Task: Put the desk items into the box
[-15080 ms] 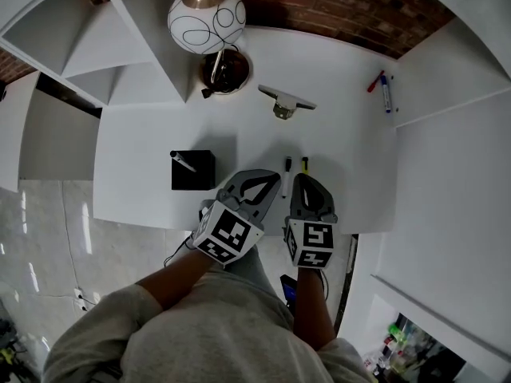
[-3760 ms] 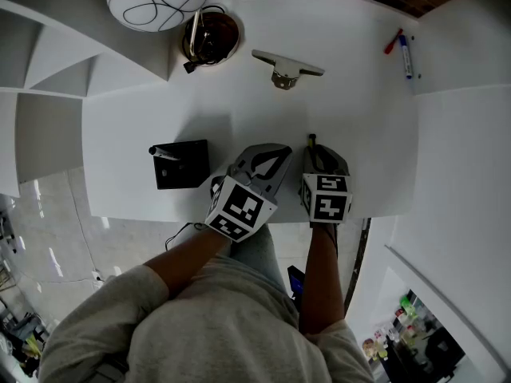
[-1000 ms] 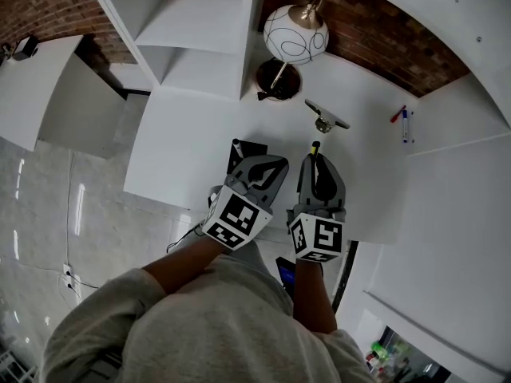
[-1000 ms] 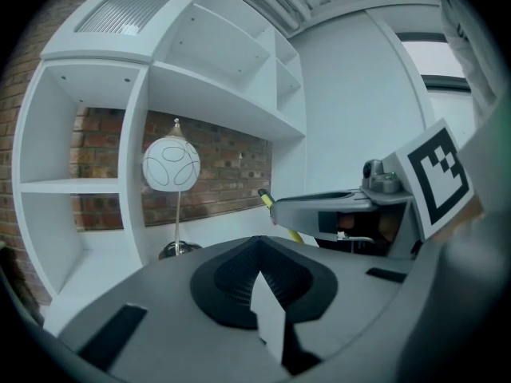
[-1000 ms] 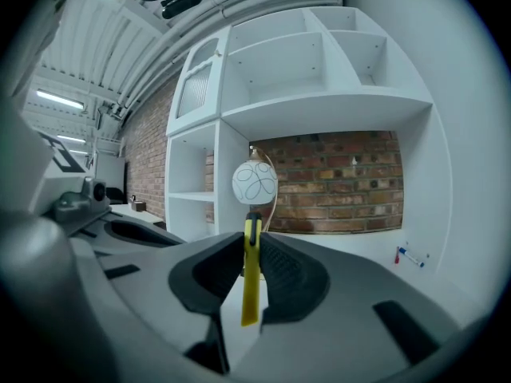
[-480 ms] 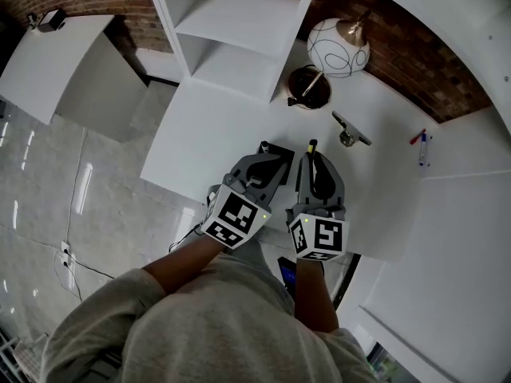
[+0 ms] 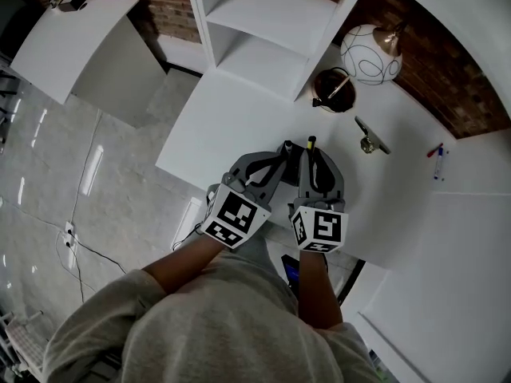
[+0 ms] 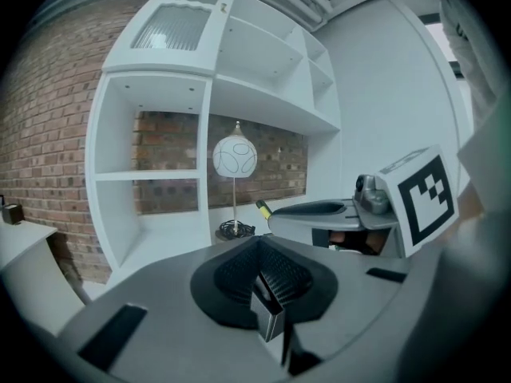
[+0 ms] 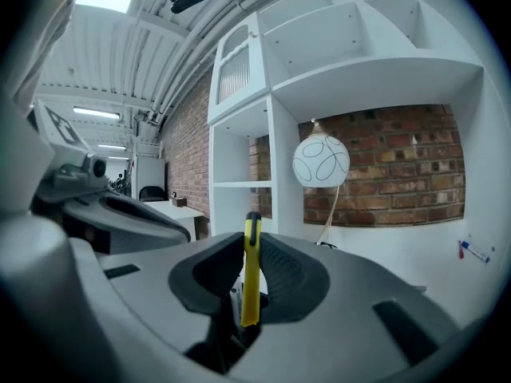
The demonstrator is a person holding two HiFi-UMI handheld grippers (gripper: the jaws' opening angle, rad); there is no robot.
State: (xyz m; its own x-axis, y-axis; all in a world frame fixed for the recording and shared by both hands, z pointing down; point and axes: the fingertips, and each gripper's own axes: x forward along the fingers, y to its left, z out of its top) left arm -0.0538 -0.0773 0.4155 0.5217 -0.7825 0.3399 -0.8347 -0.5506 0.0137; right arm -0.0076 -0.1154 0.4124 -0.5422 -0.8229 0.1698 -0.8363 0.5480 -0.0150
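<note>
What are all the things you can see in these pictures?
Desk: one, white, in front of the person.
Shelves: one unit, white, at the desk's back.
Brick wall: one, red-brown, behind the desk.
Lamp: one, white globe on a dark base, at the back of the desk.
Metal piece: one, silvery, on the desk near the lamp.
Red pen: one, at the desk's far right.
Blue pen: one, beside the red pen.
Yellow pen: one, black tip, upright in the right gripper.
Black box: one, pinched by the left gripper.
Left gripper: one, grey, shut.
Right gripper: one, grey, shut.
Grey top: one, on the person.
</note>
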